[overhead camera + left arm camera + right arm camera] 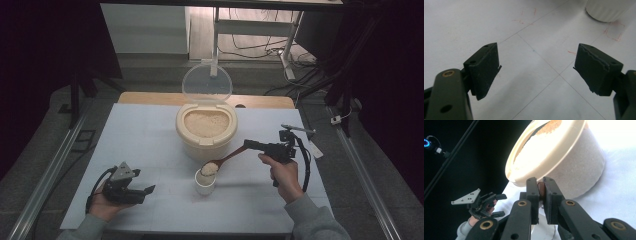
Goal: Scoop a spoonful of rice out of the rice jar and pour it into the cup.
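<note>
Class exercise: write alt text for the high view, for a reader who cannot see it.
The right gripper holds a brown wooden spoon of rice over a small white cup, before an open cream rice container. The left gripper rests open on the white table.

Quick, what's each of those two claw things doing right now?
Left gripper: open, holding nothing.
Right gripper: shut on the wooden spoon, rice heaped in it above the white cup.

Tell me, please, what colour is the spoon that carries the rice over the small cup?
The spoon is brown, apparently wooden, and shows best in the high view.
</note>
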`<state>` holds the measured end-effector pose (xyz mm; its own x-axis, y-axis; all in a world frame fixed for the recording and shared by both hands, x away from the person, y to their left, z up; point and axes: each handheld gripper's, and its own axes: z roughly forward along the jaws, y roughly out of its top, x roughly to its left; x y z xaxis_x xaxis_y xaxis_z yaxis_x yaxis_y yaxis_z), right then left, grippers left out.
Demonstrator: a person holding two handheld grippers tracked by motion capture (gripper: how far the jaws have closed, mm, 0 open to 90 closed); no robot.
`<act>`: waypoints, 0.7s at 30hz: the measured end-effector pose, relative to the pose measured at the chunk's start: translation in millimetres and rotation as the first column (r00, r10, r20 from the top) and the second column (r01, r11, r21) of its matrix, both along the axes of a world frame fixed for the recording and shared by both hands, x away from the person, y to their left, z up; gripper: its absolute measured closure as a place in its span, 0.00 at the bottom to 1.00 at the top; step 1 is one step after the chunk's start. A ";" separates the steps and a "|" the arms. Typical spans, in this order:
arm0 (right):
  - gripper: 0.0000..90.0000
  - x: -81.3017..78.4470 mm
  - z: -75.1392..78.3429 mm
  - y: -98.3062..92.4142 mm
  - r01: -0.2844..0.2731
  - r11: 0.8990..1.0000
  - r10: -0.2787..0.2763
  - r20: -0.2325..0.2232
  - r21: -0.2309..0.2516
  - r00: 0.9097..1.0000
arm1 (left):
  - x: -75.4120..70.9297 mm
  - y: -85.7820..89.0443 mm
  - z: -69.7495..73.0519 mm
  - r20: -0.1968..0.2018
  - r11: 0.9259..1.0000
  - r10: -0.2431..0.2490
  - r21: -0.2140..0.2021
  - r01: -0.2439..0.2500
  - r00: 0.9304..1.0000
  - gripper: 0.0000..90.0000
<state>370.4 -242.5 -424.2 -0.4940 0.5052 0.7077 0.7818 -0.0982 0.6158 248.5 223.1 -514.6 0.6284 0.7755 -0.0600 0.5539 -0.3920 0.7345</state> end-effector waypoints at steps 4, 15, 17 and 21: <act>0.93 -2.1 3.7 4.5 -0.009 0.999 0.011 0.036 -0.033 0.999 | 0.1 0.5 0.1 0.000 1.000 0.001 -0.001 -0.001 1.000 0.22; 0.93 -9.4 11.8 12.1 -0.022 0.996 0.035 0.138 -0.090 0.990 | 0.0 0.1 -0.2 -0.001 1.000 0.001 -0.001 -0.001 1.000 0.22; 0.93 -11.3 13.8 13.3 -0.028 0.994 0.046 0.168 -0.109 0.985 | 0.0 0.0 -0.2 -0.001 1.000 0.001 -0.001 -0.001 1.000 0.22; 0.93 -18.1 19.0 16.8 -0.052 0.989 0.085 0.257 -0.135 0.963 | 0.1 0.5 -0.1 0.000 1.000 0.001 0.000 -0.001 1.000 0.22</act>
<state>352.3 -225.7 -405.2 -0.6896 0.5405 0.4821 0.5941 0.0415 0.8033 248.6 223.5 -514.8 0.6276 0.7763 -0.0595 0.5542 -0.3917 0.7345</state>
